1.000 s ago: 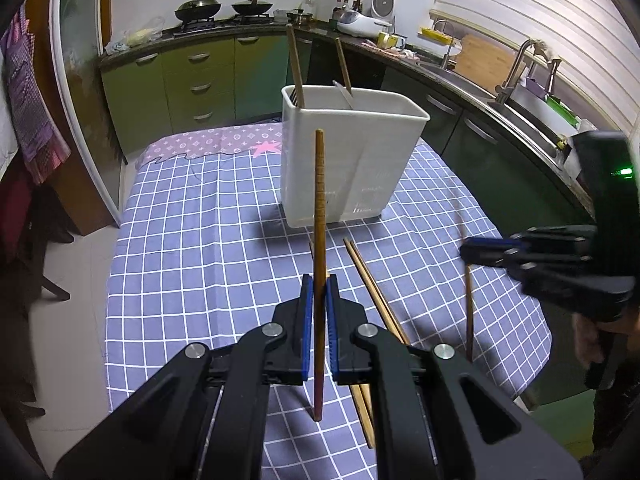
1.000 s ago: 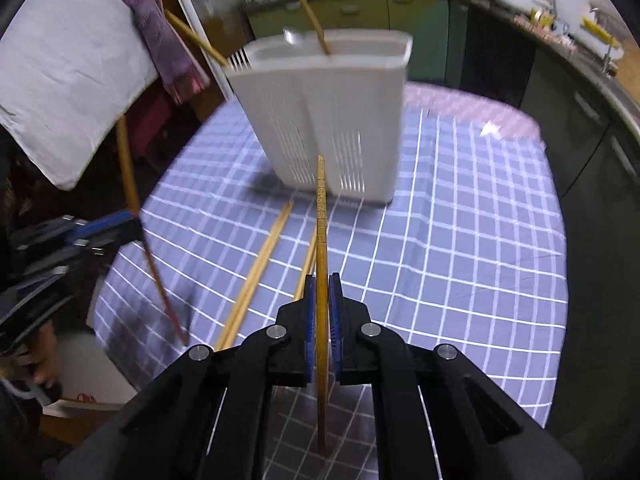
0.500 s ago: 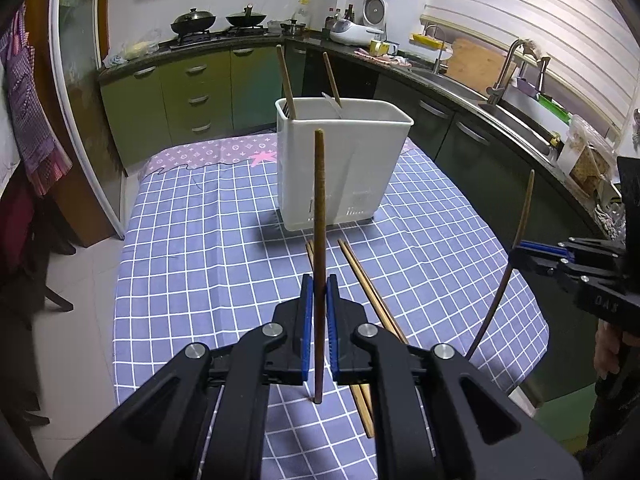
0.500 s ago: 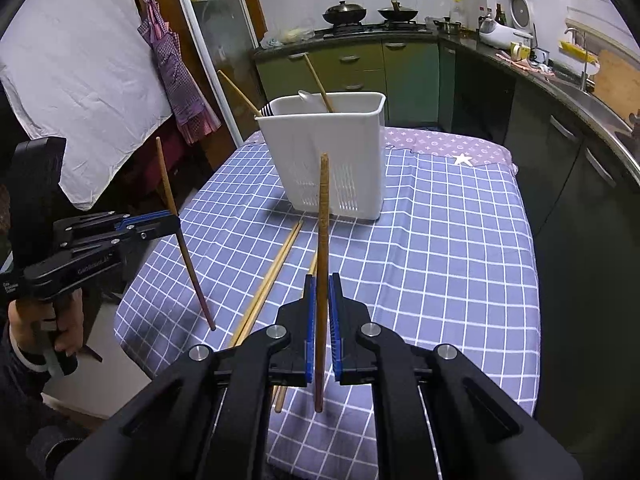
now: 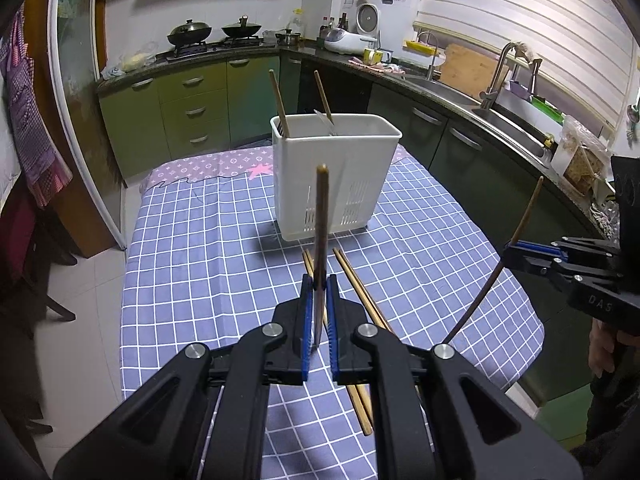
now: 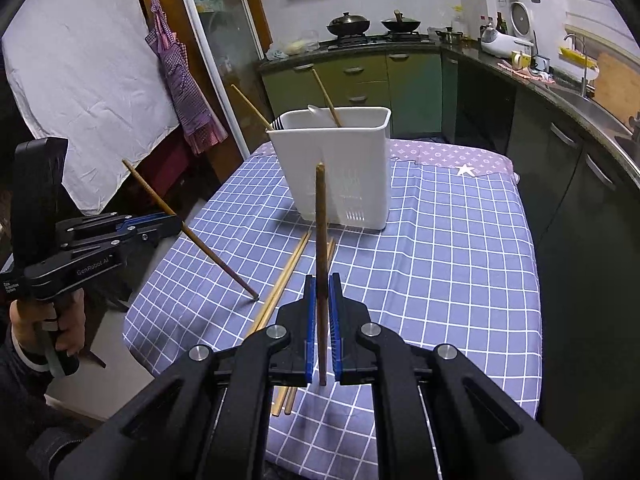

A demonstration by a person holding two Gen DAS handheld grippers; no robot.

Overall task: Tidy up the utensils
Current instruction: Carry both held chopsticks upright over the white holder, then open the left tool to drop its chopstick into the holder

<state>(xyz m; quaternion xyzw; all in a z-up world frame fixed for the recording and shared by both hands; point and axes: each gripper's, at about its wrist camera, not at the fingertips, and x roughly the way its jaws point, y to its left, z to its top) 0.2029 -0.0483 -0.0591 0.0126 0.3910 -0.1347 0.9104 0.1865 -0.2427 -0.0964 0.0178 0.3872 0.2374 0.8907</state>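
A white utensil holder (image 5: 334, 178) (image 6: 336, 168) stands at the far side of the table, with two chopsticks and a spoon in it. My left gripper (image 5: 319, 300) is shut on a dark brown chopstick (image 5: 321, 232), held upright above the table. My right gripper (image 6: 322, 304) is shut on another brown chopstick (image 6: 321, 248), also upright. Each gripper shows in the other's view: the right one (image 5: 516, 249) with its chopstick at the table's right edge, the left one (image 6: 168, 222) at the left edge. Several light chopsticks (image 5: 356, 292) (image 6: 284, 280) lie on the cloth before the holder.
The table has a purple checked cloth (image 5: 200, 264) (image 6: 440, 264). Green kitchen cabinets (image 5: 192, 108) and a counter with a sink (image 5: 500, 120) run behind and to the right. A glass door and hanging apron (image 6: 180, 80) are at the left.
Both grippers have drawn back and up from the holder, each still holding its chopstick. The holder now looks smaller and farther away.
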